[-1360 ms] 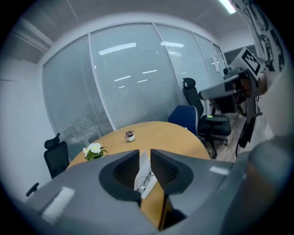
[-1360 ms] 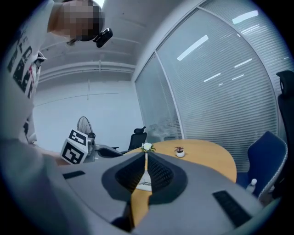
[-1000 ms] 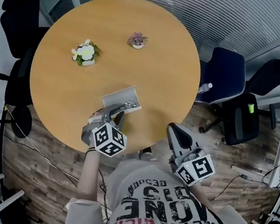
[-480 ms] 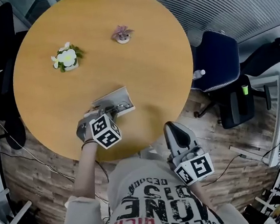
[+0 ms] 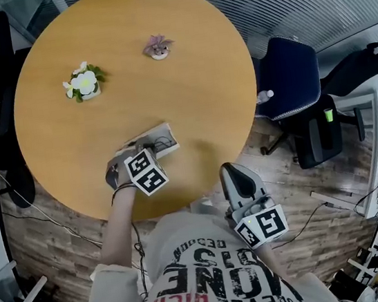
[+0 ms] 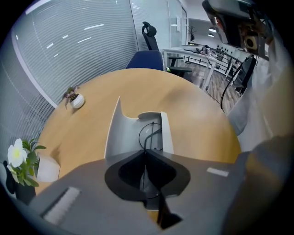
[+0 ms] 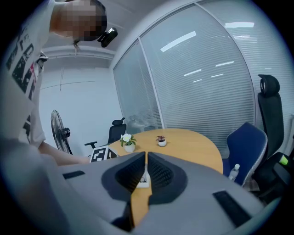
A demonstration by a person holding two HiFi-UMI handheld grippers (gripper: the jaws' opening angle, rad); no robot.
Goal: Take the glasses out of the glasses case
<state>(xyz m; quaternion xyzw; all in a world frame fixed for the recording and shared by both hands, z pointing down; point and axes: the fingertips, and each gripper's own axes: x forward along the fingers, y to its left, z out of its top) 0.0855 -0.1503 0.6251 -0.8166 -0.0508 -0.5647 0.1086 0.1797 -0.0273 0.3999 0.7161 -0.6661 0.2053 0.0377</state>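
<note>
Surface: we see a round wooden table [image 5: 187,91] over a plank floor, with slatted blinds behind it.
Case: the glasses case [image 6: 123,133] lies open near the table's front edge, directly under and just ahead of the left fingers [image 6: 126,174]. Its pale lid stands up on the side away from them.
Glasses: we find the glasses [image 6: 149,130] lying in the case's tray. Their thin dark wire frame curves out from the fingertips, and one strand runs straight in between them.
Left gripper: the left gripper [image 6: 146,152] points steeply down into the case. Its jaws have just been closing, and we read them as pinched together on the thin wire of the glasses.
Right gripper: the right gripper [image 7: 145,157] is held off the table, beside the person's torso and well apart from the case. Its fingers [image 7: 131,176] are clenched together with nothing between them, and past their tips we see only the table's edge.
Beyond the left fingers: a small pink plant [image 6: 73,97] stands far across the table, well past the case.
Beside the left fingers: a white-flowered pot [image 6: 20,160] sits off to their left, well apart from the case.
Past the table: a blue chair [image 5: 288,73] stands at the rim, ahead of the right fingertips and off to their right.
</note>
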